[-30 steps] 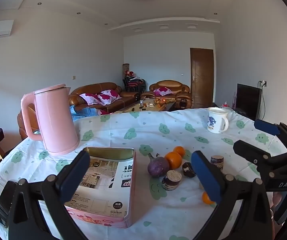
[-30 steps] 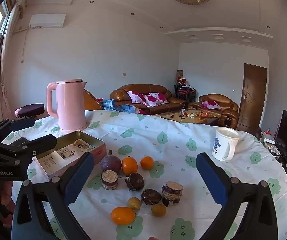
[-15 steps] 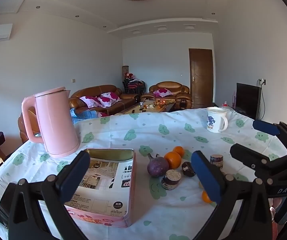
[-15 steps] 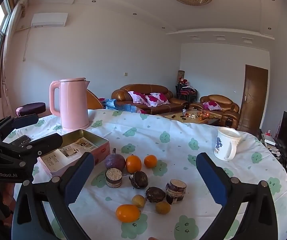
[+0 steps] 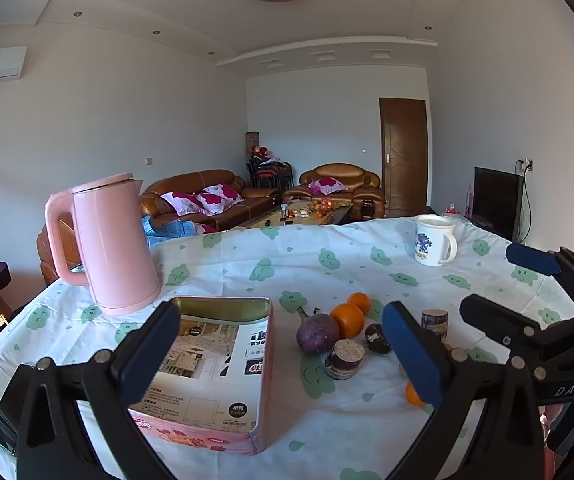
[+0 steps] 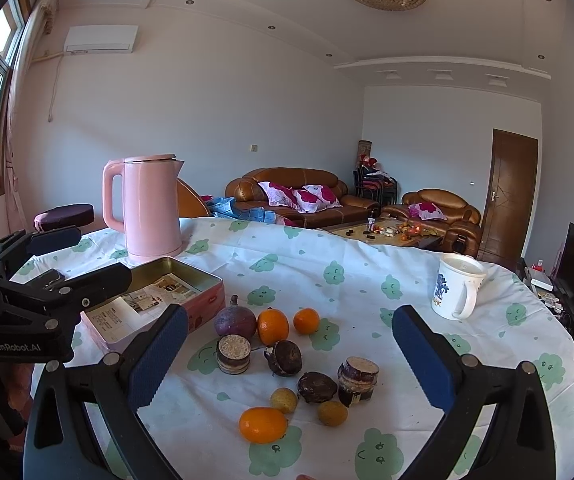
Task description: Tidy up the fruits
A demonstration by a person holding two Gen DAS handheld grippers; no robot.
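Two grippers: you hold both above the near edge of the table (image 6: 367, 264), jaws spread wide on each and nothing between them.
Left gripper (image 5: 283, 346): its blue pads frame the tin's right half and the purple fruit; from your right camera it sits at 9 o'clock (image 6: 67, 264).
Kettle (image 6: 147, 208): pink, upright, at 11 o'clock from the fruit, just behind the tin.
Tin (image 6: 191, 276): open pink box with printed leaflets lying inside, at 10 o'clock from the fruit pile, close to the purple fruit but whether they touch you cannot tell.
Purple fruit (image 6: 235, 320): round, stem up, at the pile's left end, touching the larger orange (image 6: 273, 326).
Small orange (image 6: 306, 321): just right of the larger one.
Cut pieces: one stub with a pale top (image 6: 233, 354) sits at 6 o'clock from the purple fruit; a dark piece (image 6: 285, 358) beside it; another dark piece (image 6: 316, 387) and a second stub (image 6: 358, 380) further right.
Near fruit: an orange (image 6: 263, 424) closest to you, with two small yellow fruits (image 6: 283, 400) (image 6: 332, 413) just behind it.
Right gripper (image 6: 289, 356): its pads bracket the whole pile; from your left camera it shows at 3 o'clock (image 5: 527, 292).
Mug (image 6: 457, 292): white with a blue print, upright, at 2 o'clock, well apart from the fruit.
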